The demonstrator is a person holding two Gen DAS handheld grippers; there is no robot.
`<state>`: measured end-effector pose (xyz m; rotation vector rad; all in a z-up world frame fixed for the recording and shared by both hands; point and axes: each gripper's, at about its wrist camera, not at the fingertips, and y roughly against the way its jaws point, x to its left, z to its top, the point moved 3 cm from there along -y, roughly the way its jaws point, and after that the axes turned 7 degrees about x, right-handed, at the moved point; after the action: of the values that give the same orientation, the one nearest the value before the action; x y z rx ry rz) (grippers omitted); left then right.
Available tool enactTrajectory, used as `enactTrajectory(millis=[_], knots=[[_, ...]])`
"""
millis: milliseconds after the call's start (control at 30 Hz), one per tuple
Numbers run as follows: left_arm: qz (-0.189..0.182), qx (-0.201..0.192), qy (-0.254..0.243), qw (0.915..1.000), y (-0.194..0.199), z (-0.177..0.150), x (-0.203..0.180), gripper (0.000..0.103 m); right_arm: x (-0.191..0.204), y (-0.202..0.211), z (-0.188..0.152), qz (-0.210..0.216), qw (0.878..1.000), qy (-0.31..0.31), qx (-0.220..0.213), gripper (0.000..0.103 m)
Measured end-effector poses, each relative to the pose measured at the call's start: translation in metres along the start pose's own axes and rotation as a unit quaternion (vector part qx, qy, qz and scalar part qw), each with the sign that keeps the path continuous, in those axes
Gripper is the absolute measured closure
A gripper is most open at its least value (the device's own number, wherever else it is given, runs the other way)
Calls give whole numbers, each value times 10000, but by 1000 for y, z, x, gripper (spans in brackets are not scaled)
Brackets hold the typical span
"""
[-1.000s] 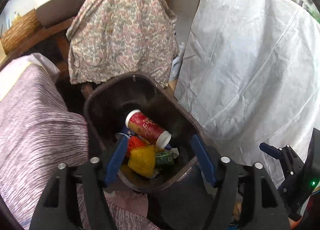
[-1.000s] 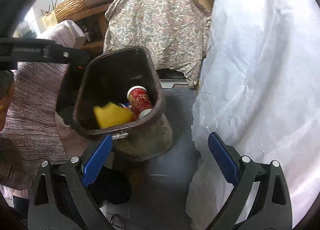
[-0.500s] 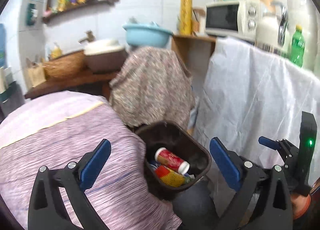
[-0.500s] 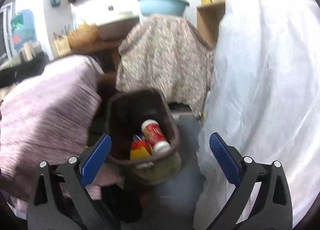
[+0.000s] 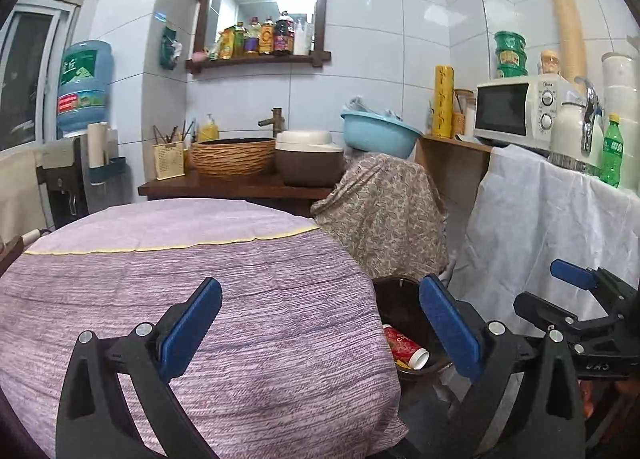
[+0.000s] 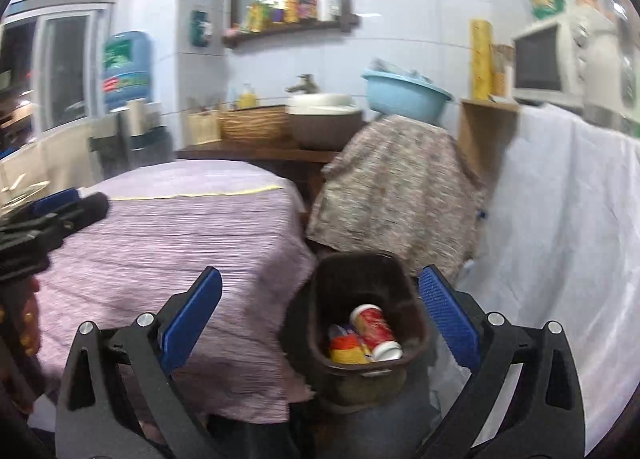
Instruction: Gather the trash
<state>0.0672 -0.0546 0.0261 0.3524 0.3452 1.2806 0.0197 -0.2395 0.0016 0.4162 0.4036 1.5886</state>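
Note:
A dark brown trash bin (image 6: pixel 332 291) stands on the floor between the purple-covered table and a white sheet; it also shows in the left wrist view (image 5: pixel 396 291). Inside lie a red paper cup (image 6: pixel 374 327), also in the left wrist view (image 5: pixel 402 345), and yellow and orange trash (image 6: pixel 346 351). My left gripper (image 5: pixel 320 331) is open and empty above the table's edge. My right gripper (image 6: pixel 320 325) is open and empty, raised above and in front of the bin. The right gripper also shows at the right of the left wrist view (image 5: pixel 580 311).
A table with a purple cloth (image 5: pixel 180 299) fills the left. A floral cloth (image 5: pixel 384 211) covers something behind the bin. A white sheet (image 5: pixel 560 227) hangs at the right under a microwave (image 5: pixel 516 107). A counter with basket, basin and blue bowl (image 5: pixel 378 133) lies behind.
Both grippers have risen and tilted up away from the bin, so the room and table top now show. The bin looks smaller and lower. Both stay open and empty.

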Motion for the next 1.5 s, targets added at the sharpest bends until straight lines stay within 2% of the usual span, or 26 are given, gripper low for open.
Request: enactTrajectory(millis=[133, 367, 500, 1500], knots=[[113, -44, 123, 9999, 14, -9, 10, 5, 24, 20, -6, 237, 9996, 52, -156, 6], [231, -112, 117, 9996, 31, -21, 18, 5, 38, 40, -15, 198, 9992, 164, -321, 6], [233, -117, 245, 9994, 32, -21, 22, 5, 35, 47, -18, 155, 9992, 85, -365, 6], [289, -152, 117, 9994, 37, -21, 17, 5, 21, 47, -21, 123, 9993, -154, -311, 6]])
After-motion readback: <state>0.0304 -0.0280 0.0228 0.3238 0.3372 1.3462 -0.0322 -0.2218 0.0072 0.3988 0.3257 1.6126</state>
